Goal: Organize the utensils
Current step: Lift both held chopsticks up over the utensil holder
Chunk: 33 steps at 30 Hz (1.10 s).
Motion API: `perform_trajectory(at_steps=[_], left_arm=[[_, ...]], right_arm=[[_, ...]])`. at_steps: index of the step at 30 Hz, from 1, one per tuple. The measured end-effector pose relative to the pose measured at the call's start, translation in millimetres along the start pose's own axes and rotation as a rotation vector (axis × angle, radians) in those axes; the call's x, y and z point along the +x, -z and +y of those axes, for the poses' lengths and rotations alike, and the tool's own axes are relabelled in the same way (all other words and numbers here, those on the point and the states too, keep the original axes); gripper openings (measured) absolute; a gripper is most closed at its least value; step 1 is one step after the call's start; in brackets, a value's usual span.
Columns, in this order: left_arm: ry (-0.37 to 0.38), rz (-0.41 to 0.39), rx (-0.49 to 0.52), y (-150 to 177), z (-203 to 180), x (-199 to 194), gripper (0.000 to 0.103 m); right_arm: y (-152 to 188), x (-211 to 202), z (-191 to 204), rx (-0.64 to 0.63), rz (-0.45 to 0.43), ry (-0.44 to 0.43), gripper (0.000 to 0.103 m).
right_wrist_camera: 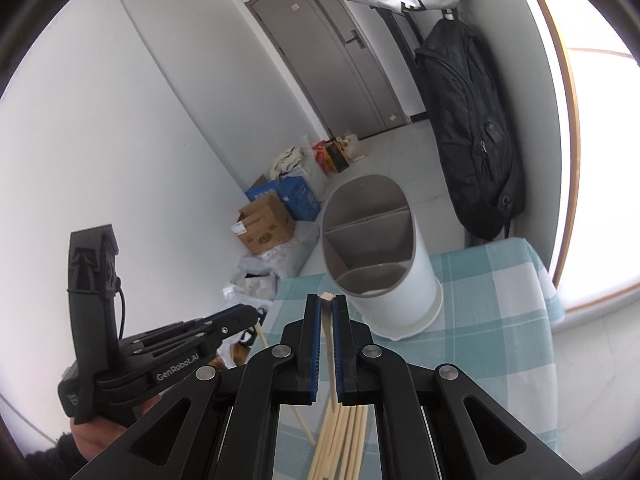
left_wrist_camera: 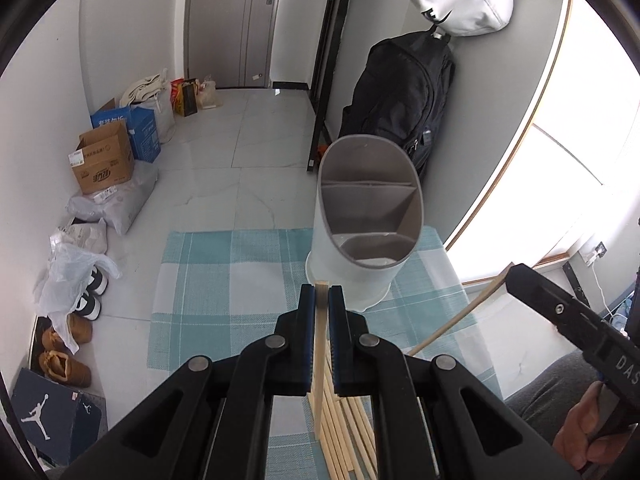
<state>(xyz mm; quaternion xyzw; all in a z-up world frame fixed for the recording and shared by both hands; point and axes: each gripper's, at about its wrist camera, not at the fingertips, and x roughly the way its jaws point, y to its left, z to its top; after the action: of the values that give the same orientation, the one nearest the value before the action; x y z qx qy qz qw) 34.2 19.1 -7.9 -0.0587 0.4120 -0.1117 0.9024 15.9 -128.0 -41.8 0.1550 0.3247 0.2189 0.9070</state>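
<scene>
My left gripper clamped on one wooden chopstick; right gripper clamped on another chopstick. More chopsticks lie on checked cloth below. White divided holder stands just ahead, upright, compartments empty. Risk: thin sticks pivoting in pads, striking rim, tipping holder.

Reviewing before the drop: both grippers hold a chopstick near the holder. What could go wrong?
1. The holder is tall on a soft cloth; a nudge could tip it.
2. Each chopstick is pinched near one end, so it may pivot and miss a compartment.
3. The left gripper and right gripper are close; the sticks could cross.
</scene>
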Motion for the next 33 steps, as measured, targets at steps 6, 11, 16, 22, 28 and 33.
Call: perform_trajectory(at_steps=[6, 11, 16, 22, 28, 33], left_arm=[[0.025, -0.011, 0.006, -19, -4, -10, 0.002], [0.034, -0.022, 0.014, -41, -12, -21, 0.002], [0.054, -0.074, 0.010, -76, -16, -40, 0.002], [0.078, -0.132, -0.024, -120, -16, -51, 0.002], [0.079, -0.180, -0.060, -147, -12, -43, 0.002], [0.098, -0.189, -0.085, -161, -10, -29, 0.002]], right_arm=[[-17, -8, 4, -0.022, -0.016, 0.008, 0.005], [-42, -16, 6, -0.031, -0.028, 0.015, 0.005], [-81, -25, 10, -0.062, -0.038, 0.022, 0.005], [-133, -29, 14, -0.082, -0.056, 0.020, 0.005], [-170, -18, 18, -0.126, -0.082, 0.048, 0.005], [-189, -2, 19, -0.146, -0.095, 0.061, 0.005]])
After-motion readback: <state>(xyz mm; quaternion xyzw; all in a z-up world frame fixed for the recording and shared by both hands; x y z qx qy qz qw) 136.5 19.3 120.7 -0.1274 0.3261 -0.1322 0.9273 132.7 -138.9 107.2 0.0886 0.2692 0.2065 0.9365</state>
